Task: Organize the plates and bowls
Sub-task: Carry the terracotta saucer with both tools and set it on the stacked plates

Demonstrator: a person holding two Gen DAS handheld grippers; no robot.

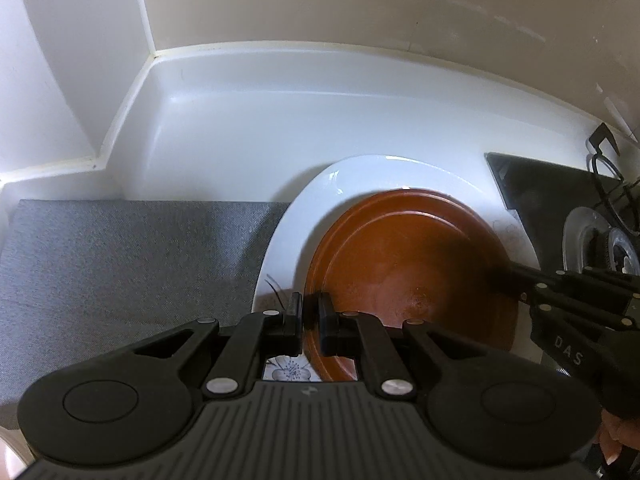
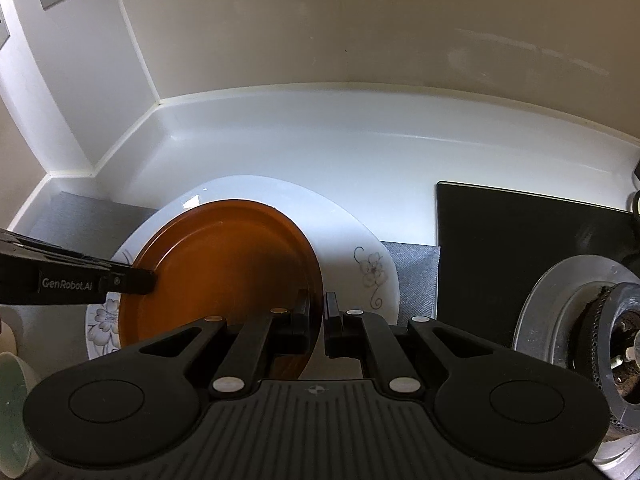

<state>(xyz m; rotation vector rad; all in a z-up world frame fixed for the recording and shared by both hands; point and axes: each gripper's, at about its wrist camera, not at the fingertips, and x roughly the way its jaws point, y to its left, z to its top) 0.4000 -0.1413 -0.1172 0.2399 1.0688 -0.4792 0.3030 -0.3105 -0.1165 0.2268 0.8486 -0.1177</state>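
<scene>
My left gripper [image 1: 309, 312] is clamped on the near left rim of the round brown plastic plate [image 1: 408, 272], jaws nearly together with only the rim's thickness between them. My right gripper [image 2: 318, 316] pinches the same plate's right rim in the same narrow way, the edge caught between its black pads. The brown plate sits over the large white ceramic plate with grey flower prints [image 2: 360, 240], whether resting on it or just above I cannot tell. That white plate lies partly on the grey fabric mat [image 1: 132, 256] on the white countertop [image 1: 280, 128]. A black glass hob [image 2: 520, 248] with a steel gas burner [image 2: 592, 320] stands to the right.
</scene>
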